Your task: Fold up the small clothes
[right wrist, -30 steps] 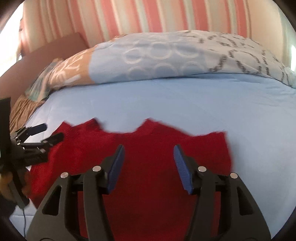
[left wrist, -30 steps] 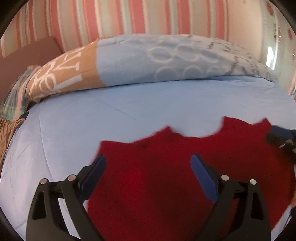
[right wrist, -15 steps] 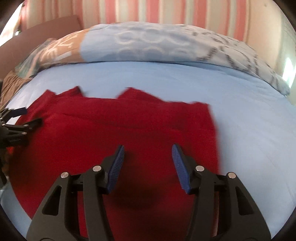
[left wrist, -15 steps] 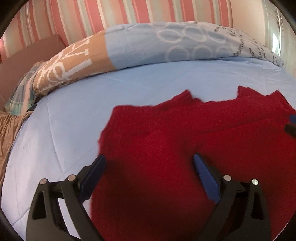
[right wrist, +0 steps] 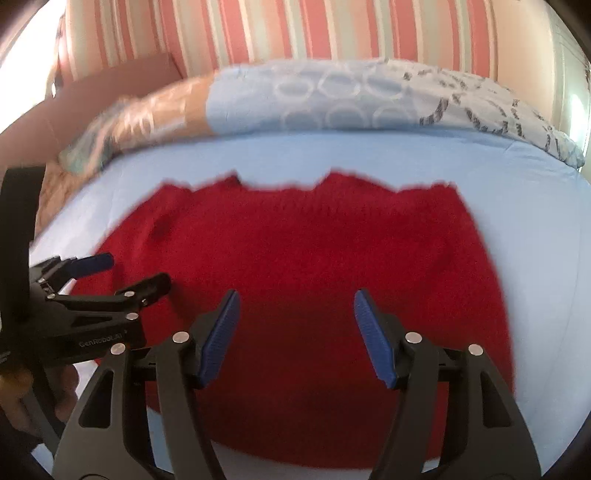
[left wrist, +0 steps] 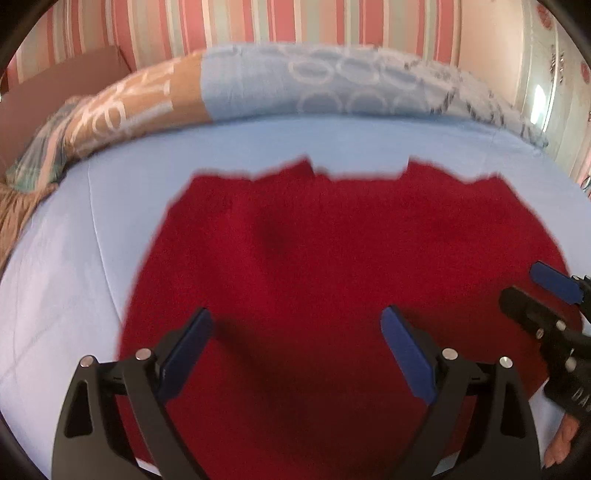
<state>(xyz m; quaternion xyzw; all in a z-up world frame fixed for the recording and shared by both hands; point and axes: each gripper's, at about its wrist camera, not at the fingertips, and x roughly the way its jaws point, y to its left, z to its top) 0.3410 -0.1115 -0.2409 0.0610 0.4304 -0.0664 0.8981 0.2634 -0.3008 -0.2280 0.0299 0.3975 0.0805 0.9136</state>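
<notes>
A red knitted garment (left wrist: 332, 258) (right wrist: 314, 251) lies spread flat on the light blue bed sheet (left wrist: 74, 258) (right wrist: 535, 221), its jagged neckline end toward the pillows. My left gripper (left wrist: 295, 325) hovers over the garment's near left part, jaws wide open, nothing between them. It shows from the side in the right wrist view as the left gripper (right wrist: 136, 273). My right gripper (right wrist: 293, 306) hangs over the garment's near right part. Its jaws are opening and hold nothing. In the left wrist view the right gripper (left wrist: 528, 288) enters at the right edge.
A long pillow (left wrist: 295, 85) (right wrist: 332, 96) in light blue, brown and grey print runs along the head of the bed. Behind it is a pink striped wall (left wrist: 258, 22). A brown patterned blanket (left wrist: 14, 210) lies at the left edge. Bare sheet surrounds the garment.
Both grippers have moved forward and down over the garment, which now fills more of each view. The right gripper's jaws stand wider than half a second ago.
</notes>
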